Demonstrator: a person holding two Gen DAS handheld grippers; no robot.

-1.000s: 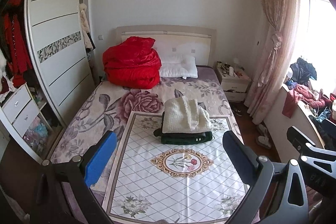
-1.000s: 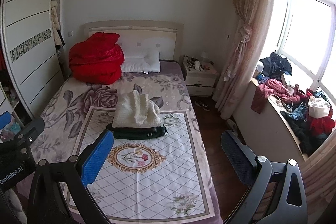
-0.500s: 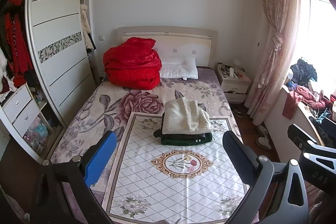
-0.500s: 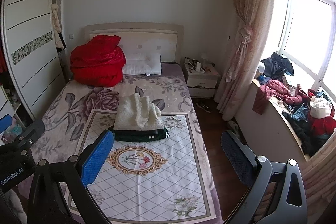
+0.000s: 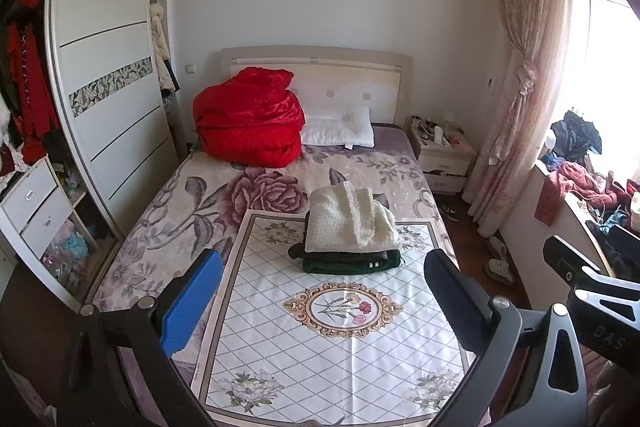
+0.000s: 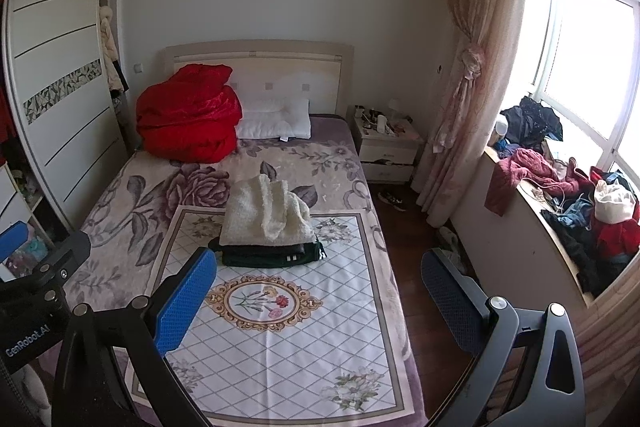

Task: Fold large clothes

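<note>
Two grippers: both held above the foot of the bed [image 5: 188,195], neither touching cloth.
Left gripper [image 5: 320,303]: fingers spread wide, nothing between them.
Right gripper [image 6: 318,297]: fingers spread wide too, empty, partly over the floor beside the bed.
Folded stack: a cream fleece garment [image 5: 348,221] lies folded on top of dark green clothes [image 5: 352,263].
Stack position: on the far end of the white diamond-patterned mat [image 5: 332,355], which is spread over the floral bedcover.
Unfolded clothes [image 6: 576,203]: heaped on the window ledge at right.
Head of bed: red quilt [image 5: 250,117] beside a white pillow [image 5: 338,129].
</note>
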